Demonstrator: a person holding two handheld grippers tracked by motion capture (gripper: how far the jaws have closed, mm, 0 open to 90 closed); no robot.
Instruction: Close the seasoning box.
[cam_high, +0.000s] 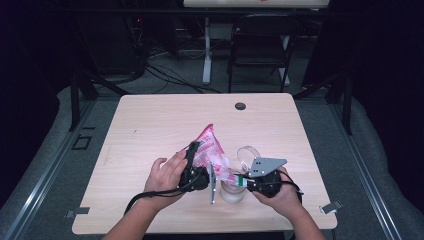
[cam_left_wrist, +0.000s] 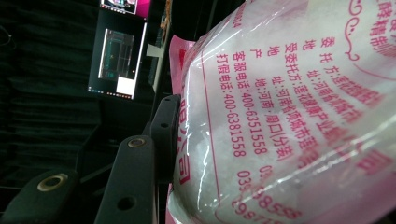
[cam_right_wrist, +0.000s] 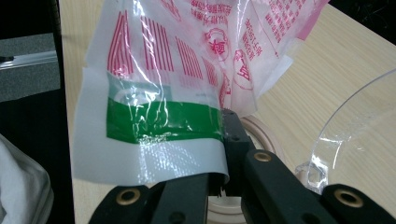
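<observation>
Wooden table (cam_high: 150, 125). Left gripper (cam_high: 196, 172): jaws clasp the upper body of a pink-and-white printed bag (cam_high: 210, 147), held raised above the tabletop. Right gripper (cam_high: 250, 181): jaws clenched on the bag's green-striped lower edge. Beneath that edge, a jar (cam_high: 233, 192), apparently open-mouthed. Just beyond, a clear plastic lid (cam_high: 248, 152) lies on the table. Far edge: dark grommet (cam_high: 240, 106).

- The crinkly clear plastic bag (cam_high: 210, 150) pinched in my black right claw (cam_right_wrist: 223, 184) is printed with pink-red characters and stripes, crossed by a solid green band.
- My black left claw (cam_high: 192, 165) holds its pink edge.
- The tabletop (cam_high: 150, 125) is pale wood-grain.
</observation>
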